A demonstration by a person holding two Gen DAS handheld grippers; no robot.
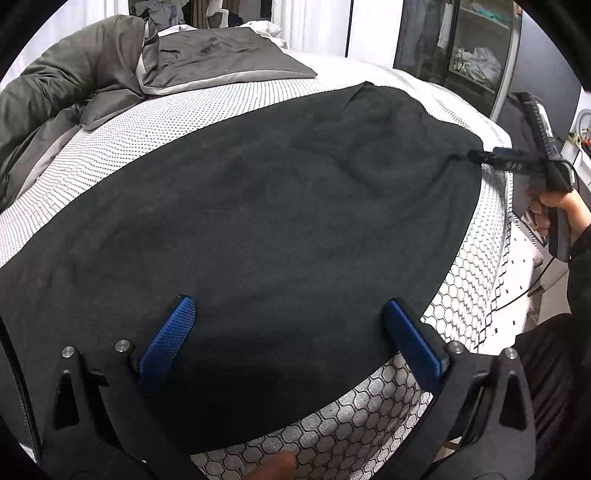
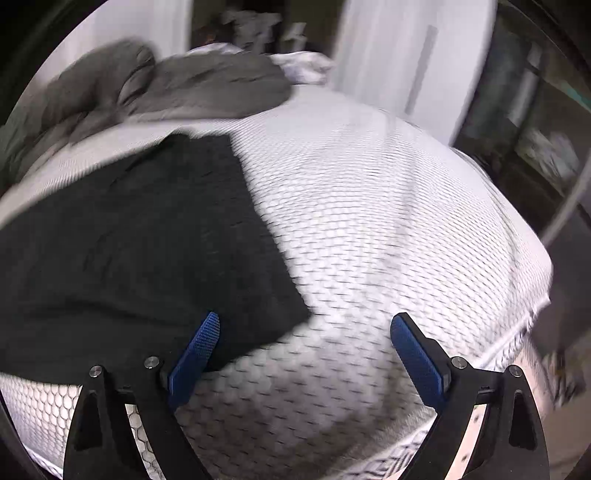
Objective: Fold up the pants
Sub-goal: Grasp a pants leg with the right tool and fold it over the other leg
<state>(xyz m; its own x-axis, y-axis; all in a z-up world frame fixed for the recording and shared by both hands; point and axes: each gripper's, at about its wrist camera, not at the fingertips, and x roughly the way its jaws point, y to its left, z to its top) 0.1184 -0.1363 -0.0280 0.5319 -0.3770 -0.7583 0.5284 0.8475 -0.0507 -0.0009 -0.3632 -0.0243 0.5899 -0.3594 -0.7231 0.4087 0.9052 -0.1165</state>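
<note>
Nearby, grey duvet behind pants.

A white patterned mattress fills the room, a rumpled grey duvet at its far end, white curtains and a glass-fronted cabinet behind.

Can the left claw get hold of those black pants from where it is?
Probably yes. The left claw is open right over the near edge of the black pants on the mattress, with nothing between.
</note>
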